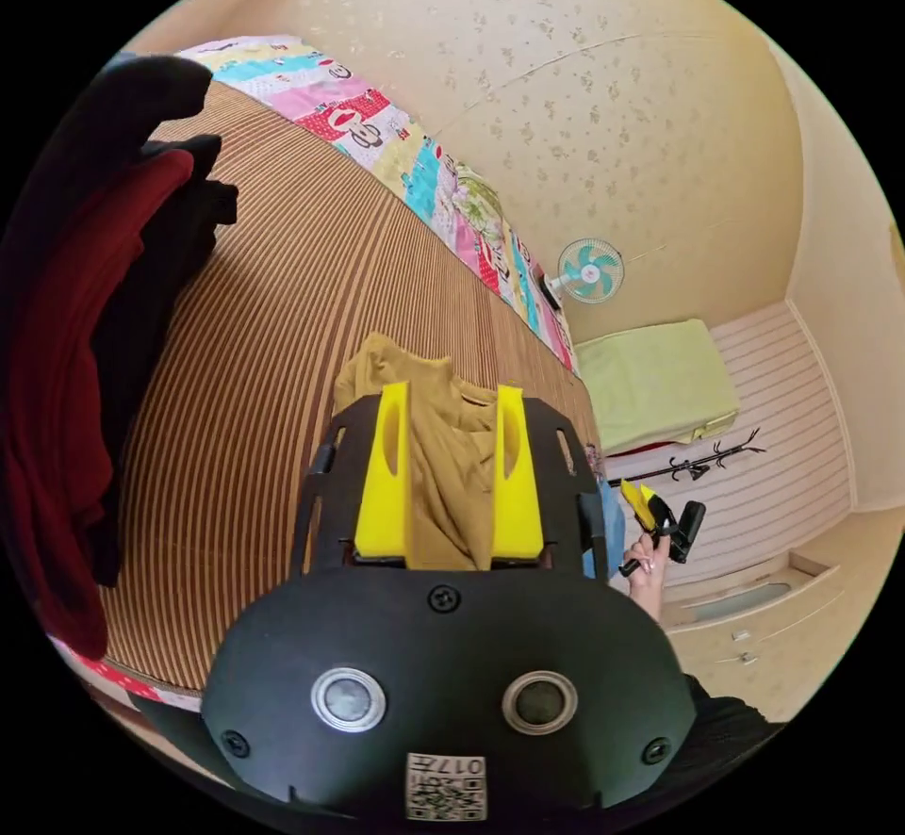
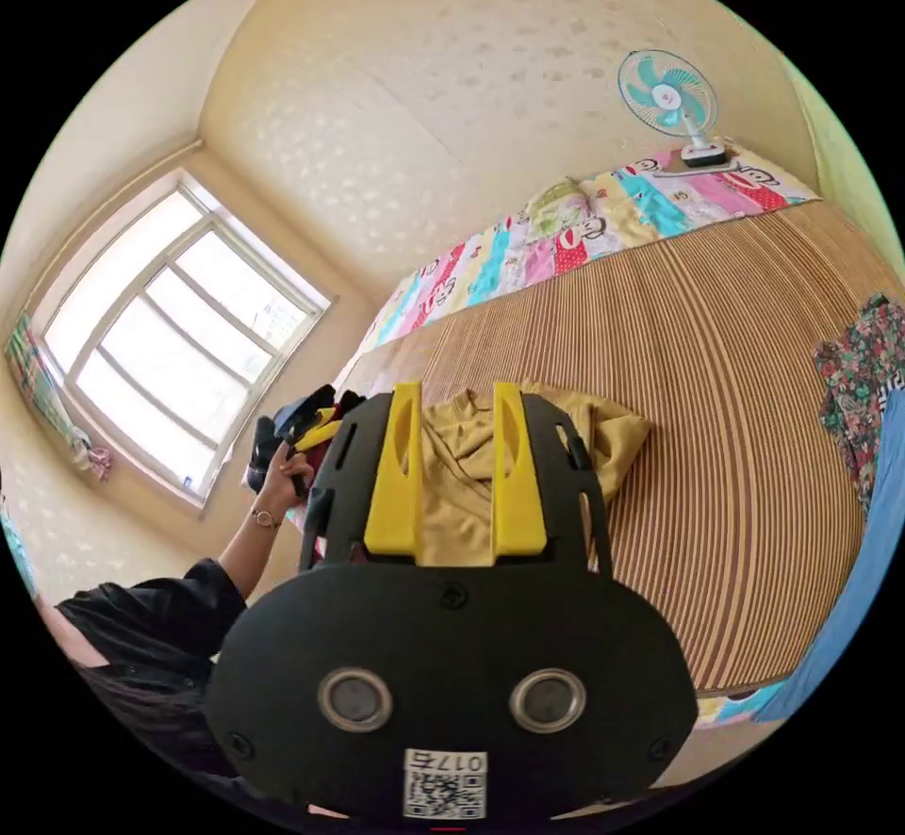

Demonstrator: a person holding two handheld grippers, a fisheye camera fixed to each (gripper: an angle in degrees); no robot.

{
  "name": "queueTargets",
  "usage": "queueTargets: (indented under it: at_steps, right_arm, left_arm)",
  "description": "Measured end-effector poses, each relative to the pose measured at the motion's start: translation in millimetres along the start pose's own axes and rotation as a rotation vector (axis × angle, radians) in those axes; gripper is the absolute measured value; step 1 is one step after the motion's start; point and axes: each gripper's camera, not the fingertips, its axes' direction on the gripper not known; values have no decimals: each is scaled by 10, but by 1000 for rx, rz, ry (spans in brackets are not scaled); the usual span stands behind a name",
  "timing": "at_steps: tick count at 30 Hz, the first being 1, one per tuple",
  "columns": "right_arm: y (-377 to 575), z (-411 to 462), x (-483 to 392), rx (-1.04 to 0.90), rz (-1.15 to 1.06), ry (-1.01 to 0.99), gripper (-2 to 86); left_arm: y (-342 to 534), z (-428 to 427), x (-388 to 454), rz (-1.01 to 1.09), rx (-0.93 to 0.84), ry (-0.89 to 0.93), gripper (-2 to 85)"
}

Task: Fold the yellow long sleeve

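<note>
Looking down the left gripper [image 1: 451,472] now, jaws spread apart and empty, nothing pinched between them. Lying straight ahead at 12 o'clock, showing in the gap between those jaws: the yellow long sleeve [image 1: 429,430], bunched in a crumpled heap on the striped mat [image 1: 283,307] covering the bed. Stretching away from the jaws rather than across them, by the look of it, though too rumpled to be sure of a long axis.

Switching to the right gripper view: right gripper [image 2: 455,467] likewise spread wide, gripping nothing, the yellow long sleeve [image 2: 566,439] again dead ahead at 12 o'clock and spilling toward 2 o'clock. Showing at 9 o'clock in this view, a hand [image 2: 281,477] holding the other gripper beside a dark pile.

Judging from both views: garment sitting between the two grippers, each facing it from an opposite side, neither clearly nearer. Folding not yet started; spreading it flat probably coming first.

Off at 9 o'clock in the left gripper view, dark and red clothes [image 1: 75,326] heaped on the mat.
</note>
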Motion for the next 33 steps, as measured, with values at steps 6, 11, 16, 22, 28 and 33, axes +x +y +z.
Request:
queueTargets:
  at_steps: [6, 11, 16, 22, 28, 33]
  right_arm:
    - [1012, 1289, 244, -374, 53, 149, 114]
    - [1156, 910, 0, -62, 131, 53, 39]
    - [296, 440, -526, 112, -115, 206, 34]
    - [-876, 1111, -49, -79, -138, 517, 51]
    - [-370, 1362, 554, -114, 227, 439, 93]
    - [631, 1246, 34, 17, 137, 397, 90]
  left_arm:
    - [512, 223, -662, -66, -46, -115, 127]
    - [467, 365, -744, -37, -81, -12, 34]
    - [339, 444, -395, 107, -129, -32, 2]
    - [375, 455, -117, 107, -28, -99, 86]
    - [37, 817, 207, 148, -87, -132, 110]
    - [-160, 1615, 384, 205, -322, -288, 79]
